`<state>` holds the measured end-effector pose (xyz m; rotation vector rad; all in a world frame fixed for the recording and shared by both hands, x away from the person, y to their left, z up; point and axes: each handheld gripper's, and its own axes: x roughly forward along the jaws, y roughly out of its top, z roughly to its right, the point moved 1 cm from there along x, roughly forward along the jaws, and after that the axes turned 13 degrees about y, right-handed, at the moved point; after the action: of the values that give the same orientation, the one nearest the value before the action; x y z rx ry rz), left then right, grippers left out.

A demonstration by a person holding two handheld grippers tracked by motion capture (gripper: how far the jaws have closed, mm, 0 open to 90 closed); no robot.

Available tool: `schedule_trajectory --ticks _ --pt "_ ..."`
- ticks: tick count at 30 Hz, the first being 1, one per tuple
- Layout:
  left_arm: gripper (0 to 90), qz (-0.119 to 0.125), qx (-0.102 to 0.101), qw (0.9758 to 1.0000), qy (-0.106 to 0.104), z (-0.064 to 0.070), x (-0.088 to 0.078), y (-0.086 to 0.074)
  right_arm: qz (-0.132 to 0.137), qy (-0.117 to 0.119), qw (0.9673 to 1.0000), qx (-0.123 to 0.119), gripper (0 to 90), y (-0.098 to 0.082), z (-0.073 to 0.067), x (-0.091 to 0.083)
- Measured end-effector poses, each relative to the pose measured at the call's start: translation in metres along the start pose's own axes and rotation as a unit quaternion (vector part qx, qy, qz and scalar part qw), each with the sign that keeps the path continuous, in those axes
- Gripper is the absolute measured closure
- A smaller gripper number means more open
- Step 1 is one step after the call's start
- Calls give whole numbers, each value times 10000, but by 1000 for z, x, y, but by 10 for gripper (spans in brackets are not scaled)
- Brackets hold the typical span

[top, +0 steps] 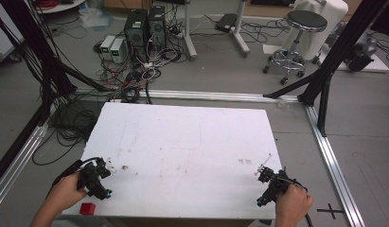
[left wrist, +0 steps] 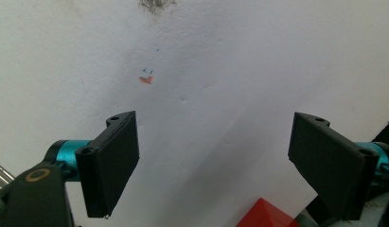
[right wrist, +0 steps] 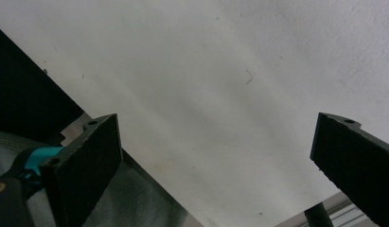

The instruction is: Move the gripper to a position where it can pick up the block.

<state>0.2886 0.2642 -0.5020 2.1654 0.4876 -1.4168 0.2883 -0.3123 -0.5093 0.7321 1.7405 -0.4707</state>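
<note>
Resting near the white table's point(top: 182, 142) front left corner, the left gripper point(top: 98, 176) is held in the person's left hand point(top: 64, 193); its own view shows the jaws spread wide with nothing between them. A red block point(top: 87, 208) lies just beside that hand at the table's front edge, and the left gripper view catches it low between the jaws, along with small orange and blue specks point(left wrist: 145, 78) on the tabletop. The right gripper point(top: 270, 182), in the right hand point(top: 292, 205) at the front right corner, is likewise released, jaws wide apart and empty. Its view looks across the table's edge to grey floor point(right wrist: 130, 203), which the left one lacks.
</note>
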Motion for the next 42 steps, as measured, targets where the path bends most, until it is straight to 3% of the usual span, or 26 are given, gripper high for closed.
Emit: schedule_trajectory --ticks 5,7,9,11,12,17,19,29,34,42 --pt "176 82 15 10000 28 -1 -2 0 -3 23 10000 6 22 -1 0 0" --pt "176 174 -95 9998 20 0 -2 0 -22 10 10000 14 22 0 -1 1" --pt "176 142 27 9999 3 -1 -2 0 -20 7 10000 1 22 -1 0 1" --pt "176 199 -85 9998 -35 1 -1 0 -21 12 10000 -10 22 0 0 1" --pt "176 138 37 9999 -25 -1 0 0 -21 12 10000 -10 22 0 -1 1" --pt "176 269 64 9996 -14 1 1 -1 -22 25 10000 -23 22 1 -2 1" --pt "176 257 174 9995 -33 1 1 -1 -16 34 10000 -13 22 0 -2 1" --pt "177 189 309 9993 -32 4 4 0 19 65 10000 -12 22 -6 -2 2" --pt "185 202 511 9985 43 -2 3 -3 35 75 10000 17 22 -8 -3 3" --pt "194 367 739 9965 -138 -12 -4 -6 22 76 10000 -22 22 -5 -5 3"
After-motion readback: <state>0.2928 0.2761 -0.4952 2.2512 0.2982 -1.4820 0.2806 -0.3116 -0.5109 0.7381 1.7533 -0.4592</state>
